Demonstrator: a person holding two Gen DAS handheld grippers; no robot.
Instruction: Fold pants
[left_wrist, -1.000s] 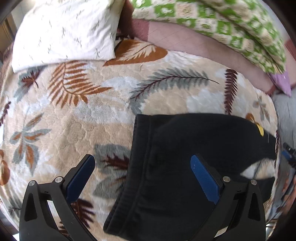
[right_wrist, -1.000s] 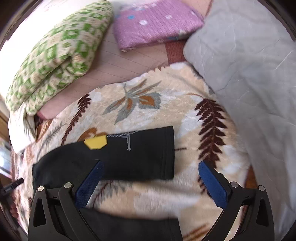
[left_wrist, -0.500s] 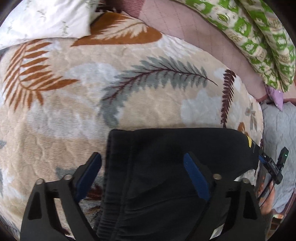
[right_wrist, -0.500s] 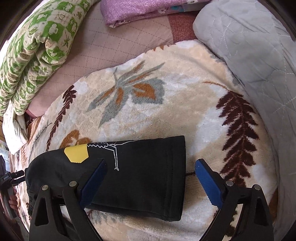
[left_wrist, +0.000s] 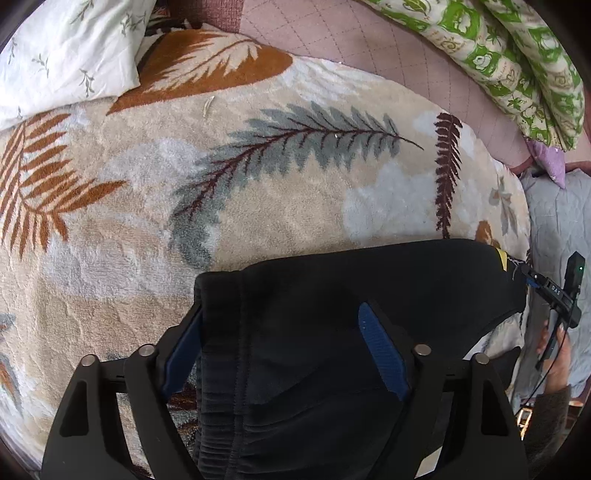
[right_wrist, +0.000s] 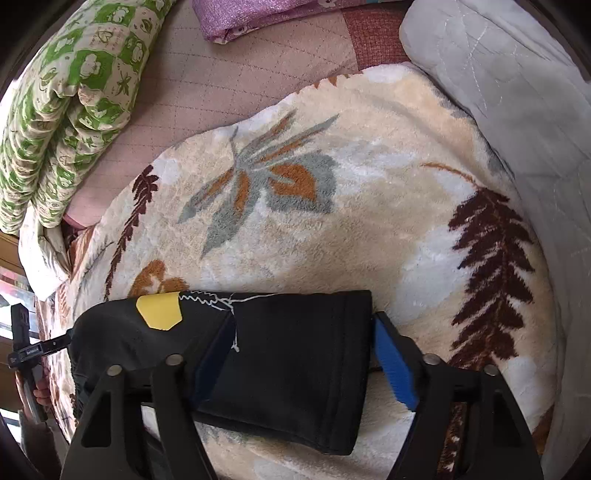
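Note:
Black pants (left_wrist: 332, 306) lie flat on a leaf-patterned blanket (left_wrist: 258, 192). In the left wrist view my left gripper (left_wrist: 284, 350) is open and low over the waistband end, its blue pads straddling the elastic band. In the right wrist view my right gripper (right_wrist: 303, 354) is open and straddles the leg cuff (right_wrist: 332, 332), with a yellow patch (right_wrist: 159, 310) and white stitching on the leg to the left. The other gripper shows at the far edge of each view (left_wrist: 561, 295).
A white leaf-print pillow (left_wrist: 62, 55) lies at the far left. A green patterned quilt (right_wrist: 62, 96) and a purple folded cloth (right_wrist: 266, 14) lie at the back. A grey quilt (right_wrist: 517, 96) borders the blanket on the right.
Both grippers have moved forward and down onto the pants. The left now straddles the waistband, the right straddles the leg cuff. Both stay open, slightly narrower.

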